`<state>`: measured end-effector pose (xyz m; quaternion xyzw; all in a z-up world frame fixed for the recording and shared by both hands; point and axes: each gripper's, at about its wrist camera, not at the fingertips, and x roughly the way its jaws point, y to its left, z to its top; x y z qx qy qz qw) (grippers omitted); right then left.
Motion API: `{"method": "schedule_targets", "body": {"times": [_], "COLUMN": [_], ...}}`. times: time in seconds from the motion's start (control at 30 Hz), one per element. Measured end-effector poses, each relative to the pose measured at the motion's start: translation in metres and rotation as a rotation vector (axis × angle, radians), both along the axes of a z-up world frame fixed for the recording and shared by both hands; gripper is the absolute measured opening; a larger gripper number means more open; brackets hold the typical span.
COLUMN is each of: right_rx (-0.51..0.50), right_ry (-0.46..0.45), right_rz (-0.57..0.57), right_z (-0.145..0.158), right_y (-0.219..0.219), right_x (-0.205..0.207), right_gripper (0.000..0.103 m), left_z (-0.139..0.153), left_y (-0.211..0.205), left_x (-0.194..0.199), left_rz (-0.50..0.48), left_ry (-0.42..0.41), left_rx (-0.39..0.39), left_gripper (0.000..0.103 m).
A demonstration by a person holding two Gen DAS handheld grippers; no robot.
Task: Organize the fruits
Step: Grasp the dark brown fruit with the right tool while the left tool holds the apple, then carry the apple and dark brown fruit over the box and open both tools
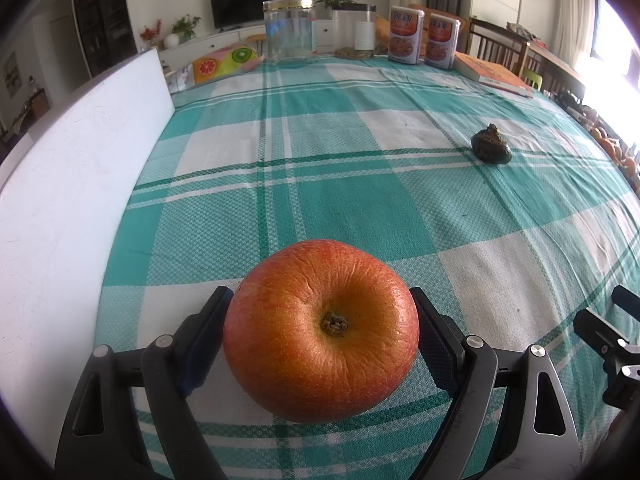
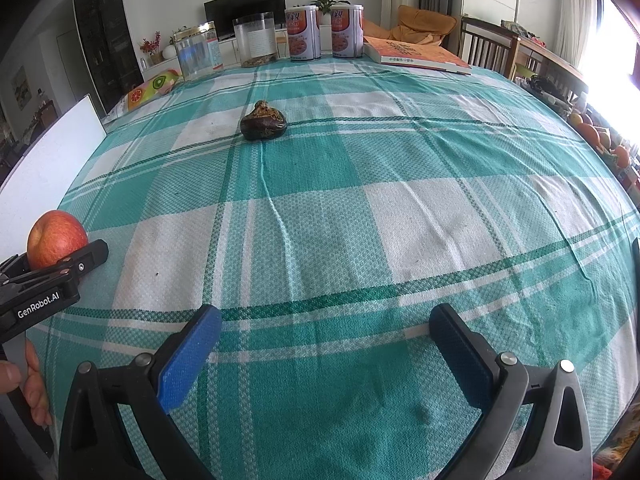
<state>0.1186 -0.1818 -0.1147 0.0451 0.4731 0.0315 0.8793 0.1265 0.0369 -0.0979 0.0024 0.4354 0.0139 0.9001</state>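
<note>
A red-orange apple (image 1: 320, 332) sits stem end up between the fingers of my left gripper (image 1: 320, 292), and both blue pads touch its sides just above the checked tablecloth (image 1: 320, 184). The right wrist view shows the same apple (image 2: 56, 240) at the far left, behind the left gripper's finger (image 2: 86, 256). My right gripper (image 2: 324, 316) hangs open over bare cloth with nothing between its pads. A dark brown lumpy fruit (image 2: 263, 122) lies alone farther back on the cloth (image 1: 491, 145).
A white board (image 1: 60, 200) stands along the left table edge. Clear jars (image 1: 289, 30), two printed cans (image 2: 324, 32) and an orange book (image 2: 416, 54) line the far edge. Oranges (image 2: 592, 132) are piled beyond the right edge. A hand (image 2: 32, 380) holds the left gripper.
</note>
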Motion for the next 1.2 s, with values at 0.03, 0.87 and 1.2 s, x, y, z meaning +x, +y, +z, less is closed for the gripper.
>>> {"method": "schedule_targets", "body": {"times": [0.03, 0.87, 1.2], "right_rx": [0.042, 0.123, 0.24], "right_ry": [0.0, 0.02, 0.016], "right_rz": [-0.015, 0.173, 0.418], "right_z": [0.002, 0.03, 0.091], "right_y": [-0.005, 0.034, 0.104], "right_x": [0.004, 0.102, 0.048], "right_gripper": [0.103, 0.042, 0.042], "left_z": [0.0, 0.005, 0.091], "left_y": [0.0, 0.008, 0.06], "left_x": [0.0, -0.008, -0.096], "left_rz": [0.0, -0.023, -0.088], "left_ry": [0.0, 0.0, -0.028], "left_rx": [0.0, -0.055, -0.435], "left_gripper": [0.088, 0.071, 0.071]}}
